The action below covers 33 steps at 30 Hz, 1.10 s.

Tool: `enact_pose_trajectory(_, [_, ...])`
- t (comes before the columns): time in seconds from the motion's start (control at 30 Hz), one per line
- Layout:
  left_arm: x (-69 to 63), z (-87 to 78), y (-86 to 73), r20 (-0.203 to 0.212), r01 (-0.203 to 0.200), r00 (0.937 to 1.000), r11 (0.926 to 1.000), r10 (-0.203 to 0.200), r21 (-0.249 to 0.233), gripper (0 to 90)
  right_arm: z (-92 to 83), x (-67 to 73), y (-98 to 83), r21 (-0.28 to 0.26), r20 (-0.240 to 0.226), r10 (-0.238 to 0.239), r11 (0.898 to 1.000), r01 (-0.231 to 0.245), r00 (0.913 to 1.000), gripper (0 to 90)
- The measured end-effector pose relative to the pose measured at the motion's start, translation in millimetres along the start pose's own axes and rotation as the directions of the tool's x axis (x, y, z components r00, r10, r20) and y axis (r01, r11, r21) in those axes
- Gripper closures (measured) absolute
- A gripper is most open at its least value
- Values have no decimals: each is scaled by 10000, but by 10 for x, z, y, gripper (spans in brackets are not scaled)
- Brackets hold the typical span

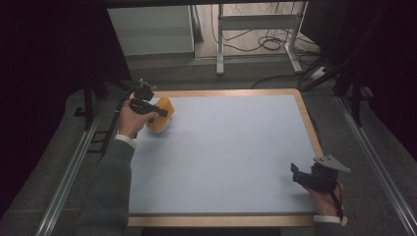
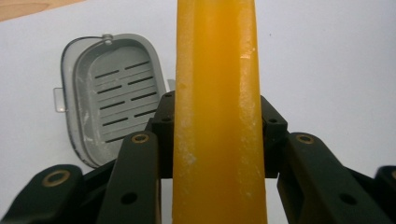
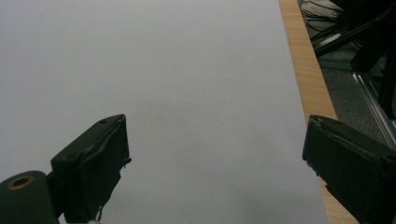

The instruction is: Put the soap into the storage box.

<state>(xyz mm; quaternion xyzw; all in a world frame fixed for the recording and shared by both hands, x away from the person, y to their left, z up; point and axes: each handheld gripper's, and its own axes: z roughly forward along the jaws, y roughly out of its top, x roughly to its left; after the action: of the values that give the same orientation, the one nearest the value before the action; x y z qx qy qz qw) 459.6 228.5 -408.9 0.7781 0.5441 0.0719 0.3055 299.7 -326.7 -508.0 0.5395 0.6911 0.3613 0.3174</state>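
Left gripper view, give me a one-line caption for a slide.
Left gripper clamps an orange soap bar above a grey slotted soap dish.

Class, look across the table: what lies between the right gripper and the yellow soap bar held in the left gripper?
Nothing: in the high view, only bare table separates the right gripper from the yellow soap bar.

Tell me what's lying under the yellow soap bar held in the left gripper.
Below the yellow soap bar in the left gripper, a grey slotted soap dish lies on the white table. The bar hides the dish's right edge.
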Motion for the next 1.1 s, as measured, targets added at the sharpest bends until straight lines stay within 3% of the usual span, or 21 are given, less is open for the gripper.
enact_pose_trajectory(0.23, [89,18,29,-155,249,9996,9997,-249,-47,609,2,-14,-3,-12,56,16,10000,-16,10000,75])
enact_pose_trajectory(0.93, [349,343,145,-446,838,9955,9964,-833,94,609,27,-21,-28,106,93,6,9999,-7,10000,75])
enact_pose_trajectory(1.1, [425,390,159,-638,1176,9910,9931,-1175,-26,609,24,-35,-26,86,126,25,10000,-26,9999,75])
